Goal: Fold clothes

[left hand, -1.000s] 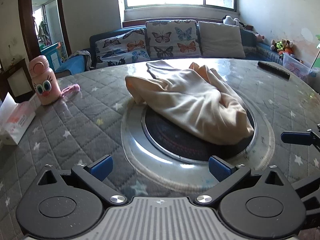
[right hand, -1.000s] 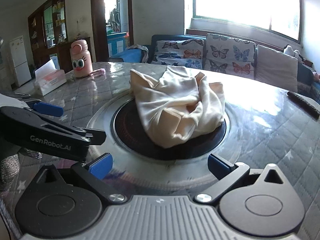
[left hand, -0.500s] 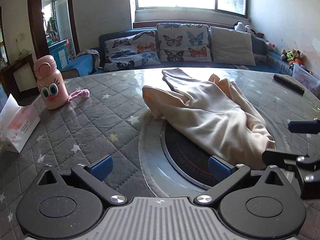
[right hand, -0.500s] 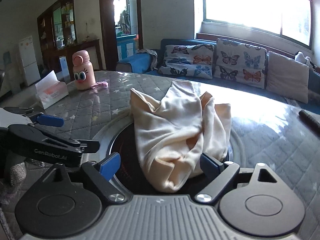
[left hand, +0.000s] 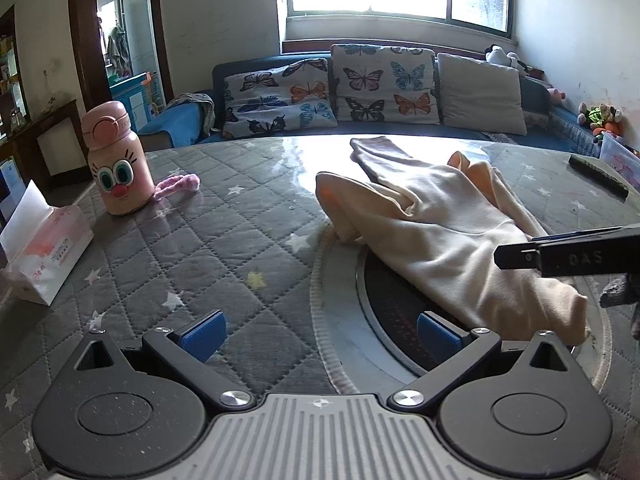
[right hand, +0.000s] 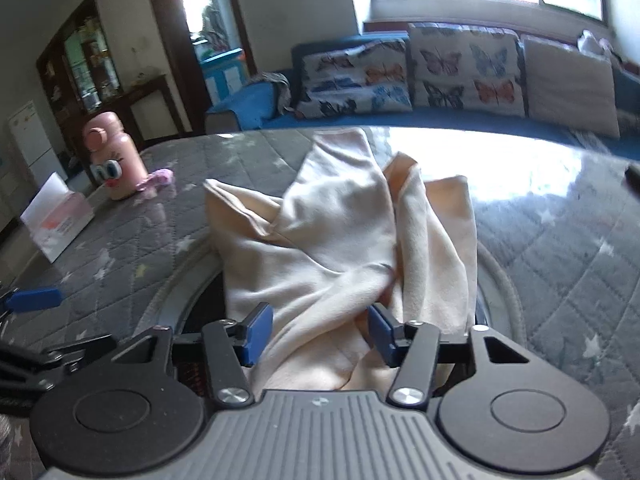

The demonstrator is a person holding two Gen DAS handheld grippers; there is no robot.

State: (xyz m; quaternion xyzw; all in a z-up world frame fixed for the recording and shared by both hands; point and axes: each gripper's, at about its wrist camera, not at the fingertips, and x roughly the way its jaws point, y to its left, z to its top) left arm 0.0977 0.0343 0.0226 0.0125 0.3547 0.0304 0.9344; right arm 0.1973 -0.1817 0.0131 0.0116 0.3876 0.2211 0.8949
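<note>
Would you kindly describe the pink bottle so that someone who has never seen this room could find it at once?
Start at the round table with the grey quilted, star-dotted cover. Near its far left edge the pink bottle stands upright, behind a tissue pack and beside a small pink strap. Its cartoon face, with big eyes and a red nose, sets it apart.

The right tongs [left hand: 568, 258] carry faint raised letters, not clearly readable; nothing else is legible.

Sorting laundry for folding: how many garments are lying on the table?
1: a crumpled cream garment over the round dark inset at the table's centre, its near end between the closing right gripper. Its folds could hide another piece.
</note>
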